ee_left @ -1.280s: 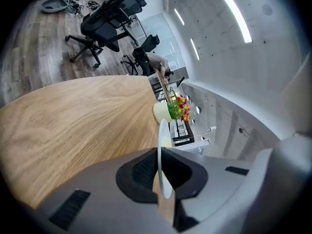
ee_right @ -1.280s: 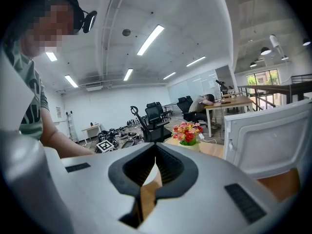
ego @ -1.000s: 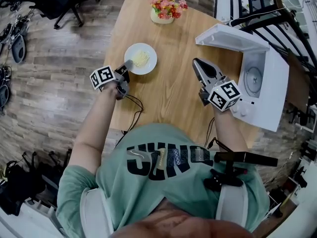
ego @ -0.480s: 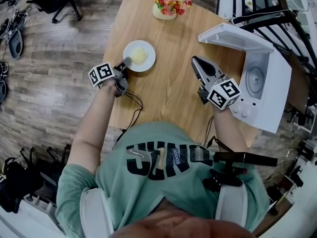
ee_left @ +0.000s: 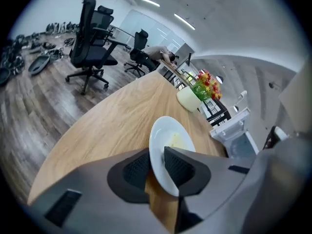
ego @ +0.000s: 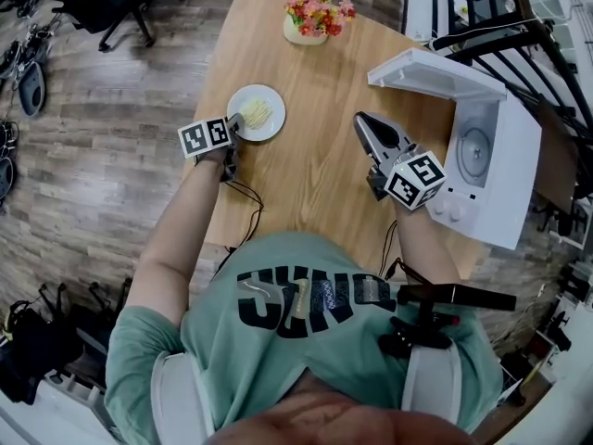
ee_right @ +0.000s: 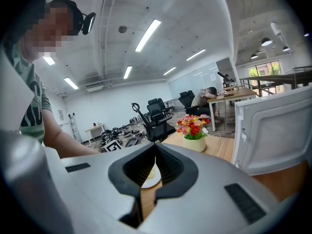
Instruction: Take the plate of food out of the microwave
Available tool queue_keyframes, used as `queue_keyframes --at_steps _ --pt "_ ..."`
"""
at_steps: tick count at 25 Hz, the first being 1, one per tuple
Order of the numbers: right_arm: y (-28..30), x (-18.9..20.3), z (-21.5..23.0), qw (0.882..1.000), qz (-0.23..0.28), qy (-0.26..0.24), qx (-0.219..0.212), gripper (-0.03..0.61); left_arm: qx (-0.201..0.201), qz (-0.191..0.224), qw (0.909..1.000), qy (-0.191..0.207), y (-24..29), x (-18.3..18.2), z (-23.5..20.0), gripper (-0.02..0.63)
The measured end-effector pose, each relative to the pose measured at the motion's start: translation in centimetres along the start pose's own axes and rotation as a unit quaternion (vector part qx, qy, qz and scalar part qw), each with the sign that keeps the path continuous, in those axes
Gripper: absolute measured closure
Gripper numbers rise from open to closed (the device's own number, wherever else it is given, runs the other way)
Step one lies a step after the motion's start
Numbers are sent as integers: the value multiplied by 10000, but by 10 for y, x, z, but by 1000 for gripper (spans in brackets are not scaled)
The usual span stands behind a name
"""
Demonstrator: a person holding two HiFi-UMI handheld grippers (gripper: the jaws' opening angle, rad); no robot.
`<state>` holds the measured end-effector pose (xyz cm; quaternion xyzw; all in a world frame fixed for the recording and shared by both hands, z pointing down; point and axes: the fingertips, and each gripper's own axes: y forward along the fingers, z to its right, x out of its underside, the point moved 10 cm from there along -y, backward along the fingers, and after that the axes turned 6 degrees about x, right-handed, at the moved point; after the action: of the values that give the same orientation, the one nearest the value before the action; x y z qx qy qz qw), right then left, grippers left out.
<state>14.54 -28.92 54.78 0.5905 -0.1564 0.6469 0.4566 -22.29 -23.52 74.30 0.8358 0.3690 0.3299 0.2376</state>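
Plate (ego: 271, 124): white, lying flat on the desk (ego: 315, 170) near its left edge, well apart from the microwave (ego: 505, 170). It is already out of the oven.
Food (ego: 256, 113): a pale yellow heap in the middle of the plate, apparently undisturbed.
Why there: judging by the layout, the spot is bare wood, clear of the swing of the door. The carry looks finished and only the letting-go remains.
Left gripper (ego: 233, 130): angled down at the plate's near rim, low over the desk, as suits a set-down rather than a lift.
Left fingers (ee_left: 181, 167): they have just been opening. The plate's rim lies between them, with a sliver of desk showing between the outer pad and the rim, so they no longer clamp it.
Right gripper (ego: 361, 120): hovers over the middle of the desk, between plate and microwave, idle and out of the way.
Right fingers (ee_right: 169, 165): tips together, nothing between them. The plate shows only far beyond the slit.
Door (ego: 434, 72): swung wide open.
Turntable (ego: 474, 148): bare inside the cavity.
Flower pot (ego: 311, 24): at the desk's far end, apart from everything.
Next move, as a judgement: draw the left gripper straight back without nudging the rim.
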Motion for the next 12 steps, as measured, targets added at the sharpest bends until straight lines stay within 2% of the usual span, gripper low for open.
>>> queue_keyframes --at_steps 3,5,9,12 --pt "-7 -5 1 10000 52 -31 77 571 -292 -208 9983 456 3 -1 8 523" --pt "-13 -7 1 9999 68 -48 133 571 -405 -196 9969 646 4 0 12 487" --pt "-22 -9 1 9996 79 -55 260 571 -495 294 9935 984 -3 -4 14 469" --pt "-28 -13 -1 9993 106 -60 347 571 -194 667 9937 874 -14 -9 14 469"
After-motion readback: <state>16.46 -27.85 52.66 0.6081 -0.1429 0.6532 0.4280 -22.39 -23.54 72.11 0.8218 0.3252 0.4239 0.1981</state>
